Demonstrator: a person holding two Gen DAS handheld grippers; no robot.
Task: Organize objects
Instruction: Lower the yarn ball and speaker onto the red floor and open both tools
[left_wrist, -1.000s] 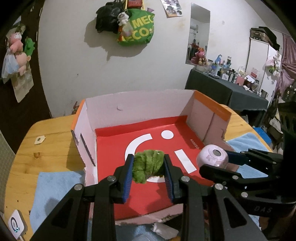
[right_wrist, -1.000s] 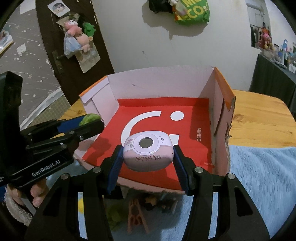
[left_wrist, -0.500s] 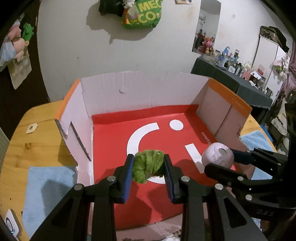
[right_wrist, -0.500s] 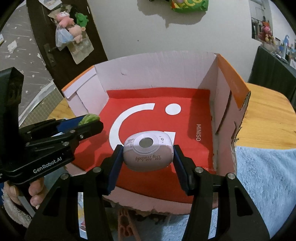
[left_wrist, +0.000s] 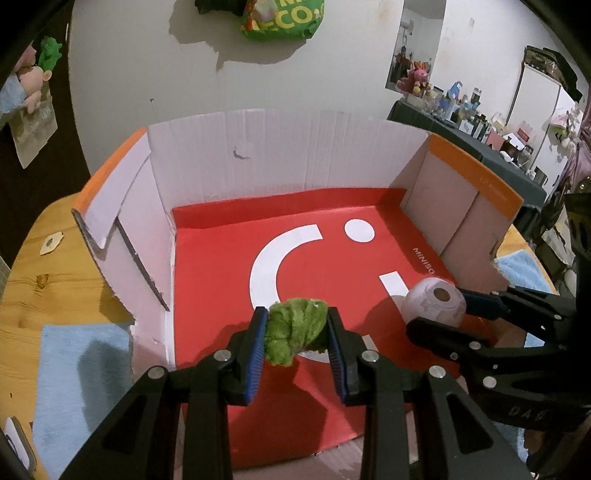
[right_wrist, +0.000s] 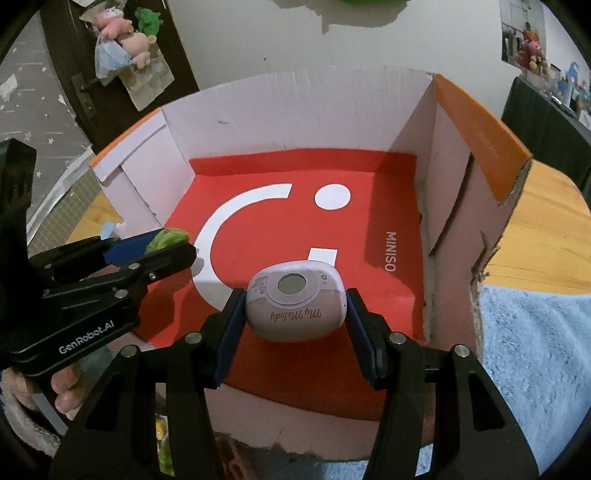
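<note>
An open cardboard box (left_wrist: 280, 155) fills the middle of both views. Its walls are pale, its side flaps are edged in orange, and its floor is red with a white arc, a white dot, a white bar and the word "MINISO" printed in white near the right wall.

In the lower centre of the left wrist view, the left gripper (left_wrist: 295, 334) is closed on a crumpled green lettuce toy (left_wrist: 295, 330), which sits pinched between the blue pads above the red floor near the box's front edge. The same gripper enters the right wrist view from the left, with "GenRobot.AI" in white on its black body and the green toy showing at its tip.

In the lower centre of the right wrist view, the right gripper (right_wrist: 295, 310) is clamped on a pink oval gadget (right_wrist: 295, 308) held over the red floor. The gadget has a small round grey screen, a cartoon figure at its upper left, and "My Melody" in script, upside down from this view. In the left wrist view the gadget appears at the right, just above the floor.

The box stands on a wooden table (left_wrist: 48, 288) with a blue towel (right_wrist: 535, 354) beside it. A green bag (left_wrist: 282, 18) with yellow lettering, partly cut off, hangs on the white wall at the top of the left wrist view.
</note>
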